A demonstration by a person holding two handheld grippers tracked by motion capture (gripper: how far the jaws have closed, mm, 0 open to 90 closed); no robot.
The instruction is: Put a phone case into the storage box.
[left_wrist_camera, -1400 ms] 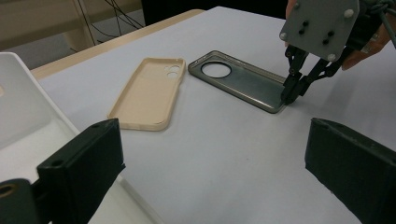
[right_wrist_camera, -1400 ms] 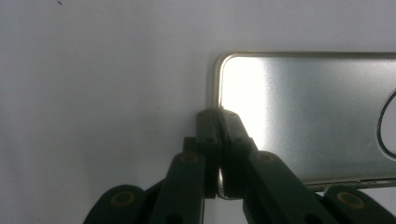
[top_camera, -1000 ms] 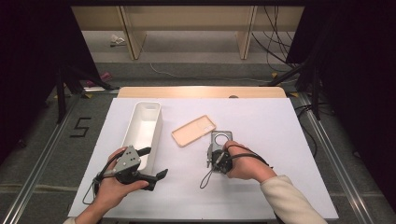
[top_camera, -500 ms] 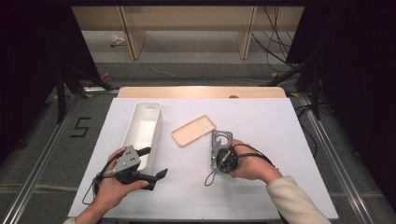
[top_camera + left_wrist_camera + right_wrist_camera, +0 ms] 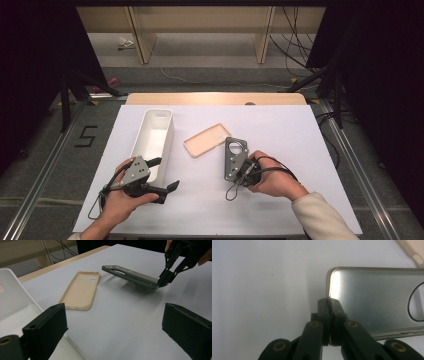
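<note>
The right claw [image 5: 244,169] is pinching the near edge of a grey metal phone frame [image 5: 234,157], its jaws closed tight on the rim and tilting the frame's near end off the white bench [image 5: 300,150]. A beige phone case [image 5: 207,140] is lying flat just beyond it. The left claw [image 5: 162,175] is gaping wide and empty beside the near end of a white tray [image 5: 152,140].

Handheld grippers, 2 units, appearance.
Left gripper [image 5: 162,186]: black jaws, grey 3-cornered top plate, trailing black cable. Right gripper [image 5: 329,307]: black linkage arms with brass-coloured pivot pins, black cable looped at hand. Cream sleeve [image 5: 320,215] on right arm.
</note>
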